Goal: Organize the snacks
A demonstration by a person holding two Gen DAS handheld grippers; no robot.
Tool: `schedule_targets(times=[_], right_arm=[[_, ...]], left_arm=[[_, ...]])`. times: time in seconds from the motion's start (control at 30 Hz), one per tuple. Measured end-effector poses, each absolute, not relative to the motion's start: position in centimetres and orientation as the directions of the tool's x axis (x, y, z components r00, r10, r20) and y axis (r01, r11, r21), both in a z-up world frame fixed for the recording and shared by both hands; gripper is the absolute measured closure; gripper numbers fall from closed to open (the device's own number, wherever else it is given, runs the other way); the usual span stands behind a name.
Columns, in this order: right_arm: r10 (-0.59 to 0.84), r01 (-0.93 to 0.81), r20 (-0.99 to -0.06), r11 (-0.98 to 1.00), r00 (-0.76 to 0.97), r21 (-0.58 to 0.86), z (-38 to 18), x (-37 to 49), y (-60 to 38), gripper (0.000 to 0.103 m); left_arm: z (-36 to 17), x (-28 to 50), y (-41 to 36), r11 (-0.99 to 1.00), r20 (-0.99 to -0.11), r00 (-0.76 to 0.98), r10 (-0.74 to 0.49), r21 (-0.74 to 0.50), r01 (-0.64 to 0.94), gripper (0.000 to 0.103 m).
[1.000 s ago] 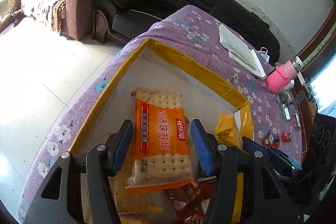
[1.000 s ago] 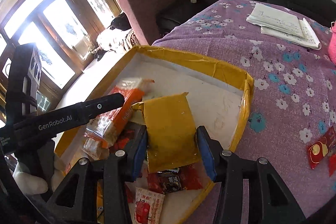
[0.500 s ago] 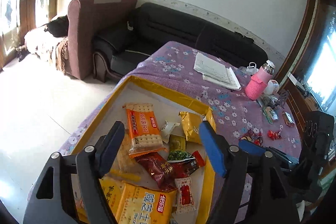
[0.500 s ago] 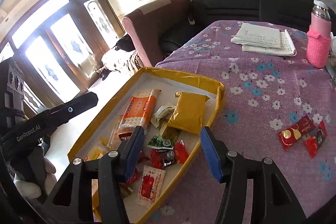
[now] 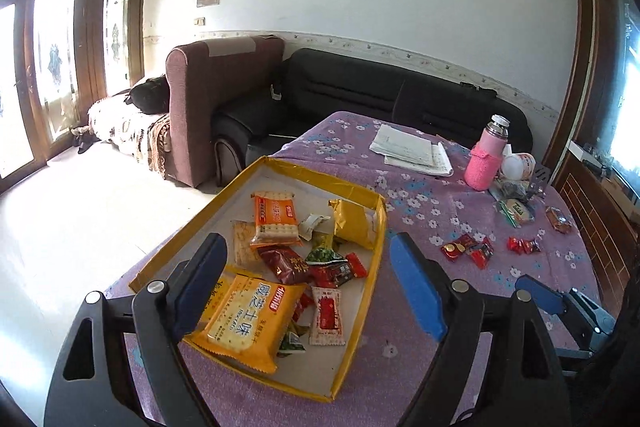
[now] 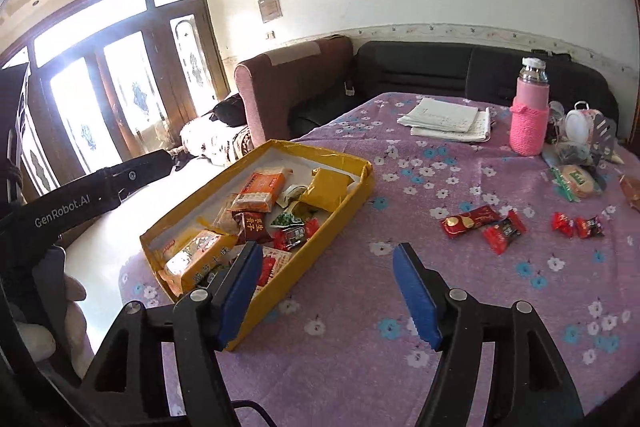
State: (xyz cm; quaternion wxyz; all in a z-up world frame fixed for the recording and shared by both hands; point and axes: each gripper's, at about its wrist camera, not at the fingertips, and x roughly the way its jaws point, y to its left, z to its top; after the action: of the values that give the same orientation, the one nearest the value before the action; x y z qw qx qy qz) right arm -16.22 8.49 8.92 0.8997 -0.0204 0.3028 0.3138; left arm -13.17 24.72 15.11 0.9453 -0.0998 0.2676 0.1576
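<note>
Both tools, left [image 5: 310,279] and right [image 6: 328,289], hang spread apart, empty, above the snack tray [image 5: 362,311].

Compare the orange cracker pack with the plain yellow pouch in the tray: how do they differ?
The orange cracker pack has printed text and clear ends that show the crackers; the yellow pouch is plain and opaque. The cracker pack lies flat, while the pouch leans on the tray wall. Both are sealed and in the tray's far half.

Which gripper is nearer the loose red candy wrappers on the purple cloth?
Right. The right gripper hovers open just short of the red candies; the left gripper hangs open over the yellow tray.
</note>
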Motion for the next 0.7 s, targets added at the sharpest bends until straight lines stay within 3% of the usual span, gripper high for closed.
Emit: schedule_targets(times=[0.17, 0.7], right_arm=[[0.541, -0.576, -0.519, 0.810, 0.662, 0.111, 10.1, -18.5, 6.7, 0.026], [0.547, -0.586, -0.503, 0.805, 0.669, 0.094, 10.0, -20.6, 5.7, 0.024]], left_arm=[[15.2, -13.9, 22.5, 0.941, -0.540, 0.810, 0.228, -0.090, -0.325, 0.019], [15.6, -15.3, 20.2, 0.953, -0.518, 0.825, 0.229, -0.052, -0.297, 0.019]])
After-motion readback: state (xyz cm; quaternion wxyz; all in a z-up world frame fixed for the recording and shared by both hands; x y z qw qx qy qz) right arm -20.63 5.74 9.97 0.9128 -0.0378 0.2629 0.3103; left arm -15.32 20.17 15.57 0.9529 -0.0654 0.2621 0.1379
